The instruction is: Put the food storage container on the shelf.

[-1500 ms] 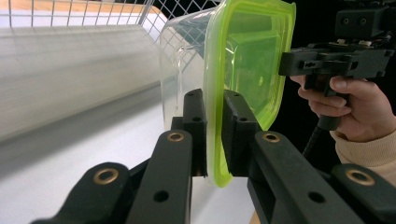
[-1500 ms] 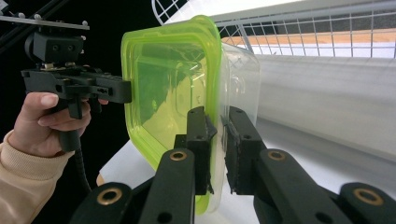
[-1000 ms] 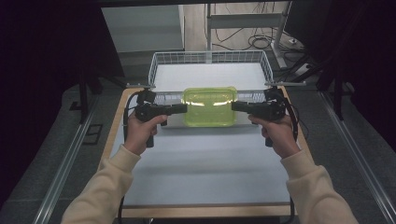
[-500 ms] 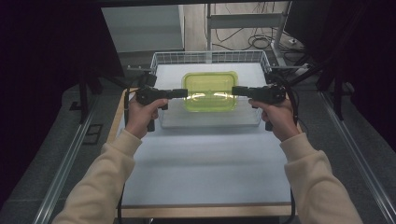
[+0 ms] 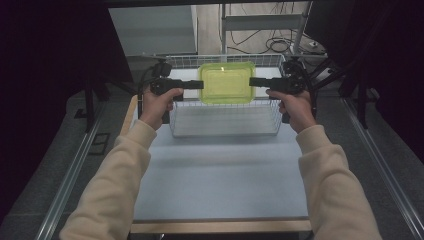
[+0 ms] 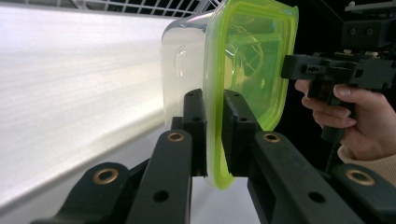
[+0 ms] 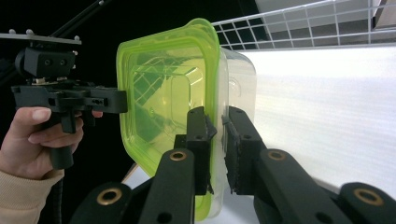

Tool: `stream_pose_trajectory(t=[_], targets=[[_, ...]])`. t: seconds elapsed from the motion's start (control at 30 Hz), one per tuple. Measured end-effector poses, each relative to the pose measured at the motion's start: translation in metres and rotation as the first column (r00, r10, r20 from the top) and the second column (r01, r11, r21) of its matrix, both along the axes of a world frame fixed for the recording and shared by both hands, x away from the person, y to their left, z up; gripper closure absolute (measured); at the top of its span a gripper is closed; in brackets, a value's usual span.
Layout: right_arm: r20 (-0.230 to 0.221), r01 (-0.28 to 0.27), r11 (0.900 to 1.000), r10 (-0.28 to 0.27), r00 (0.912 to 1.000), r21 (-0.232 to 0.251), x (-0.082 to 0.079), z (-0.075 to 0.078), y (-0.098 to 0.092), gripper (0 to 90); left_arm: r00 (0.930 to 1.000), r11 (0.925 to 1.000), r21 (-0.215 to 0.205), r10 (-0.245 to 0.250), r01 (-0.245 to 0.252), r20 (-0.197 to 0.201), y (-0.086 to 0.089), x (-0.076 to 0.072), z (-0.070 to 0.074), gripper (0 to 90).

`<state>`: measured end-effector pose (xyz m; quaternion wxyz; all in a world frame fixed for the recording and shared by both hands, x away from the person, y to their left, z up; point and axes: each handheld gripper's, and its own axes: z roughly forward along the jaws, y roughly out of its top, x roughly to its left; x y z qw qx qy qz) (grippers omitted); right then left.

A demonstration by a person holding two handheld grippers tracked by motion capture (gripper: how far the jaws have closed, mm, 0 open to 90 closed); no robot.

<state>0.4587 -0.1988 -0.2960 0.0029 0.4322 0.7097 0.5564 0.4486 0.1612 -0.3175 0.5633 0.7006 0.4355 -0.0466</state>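
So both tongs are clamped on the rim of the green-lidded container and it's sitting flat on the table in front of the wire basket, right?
Not quite. The container isn't on the table; both tongs, left and right, hold it up above the wire basket, as the high view shows. They do clamp its rim.

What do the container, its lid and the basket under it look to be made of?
Container: clear glossy plastic, probably; the pale table shows through its wall. Lid: translucent yellow-green plastic, smooth and shiny, with moulded ridges and light passing through. Basket: thin white wire grid, likely coated metal. Both grippers, left and right, pinch the lid's rim.
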Motion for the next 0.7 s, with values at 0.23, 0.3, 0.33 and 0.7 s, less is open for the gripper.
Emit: stream_pose_trajectory(t=[0.23,0.3,0.33,0.7], targets=[[-0.028,0.013,1.000,-0.013,0.9995,-0.003,0.016,0.000,0.005,80.9,0.9995,1.0000,-0.003,0.008,-0.008,-0.030,0.004,0.014,-0.002,81.7],[-0.031,0.016,1.000,-0.016,0.9994,-0.002,0.017,0.000,0.006,80.9,0.9994,1.0000,-0.004,0.008,-0.008,-0.034,0.004,0.018,-0.002,81.7],[-0.045,0.018,1.000,-0.018,0.9988,-0.006,0.022,0.001,0.006,80.9,0.9992,0.9999,-0.005,0.009,-0.009,-0.040,0.004,0.020,-0.003,81.7],[-0.134,0.029,1.000,-0.030,0.9905,-0.009,0.046,-0.008,0.005,80.4,0.9903,0.9993,-0.032,0.014,-0.019,-0.138,0.002,0.048,-0.012,81.6]])
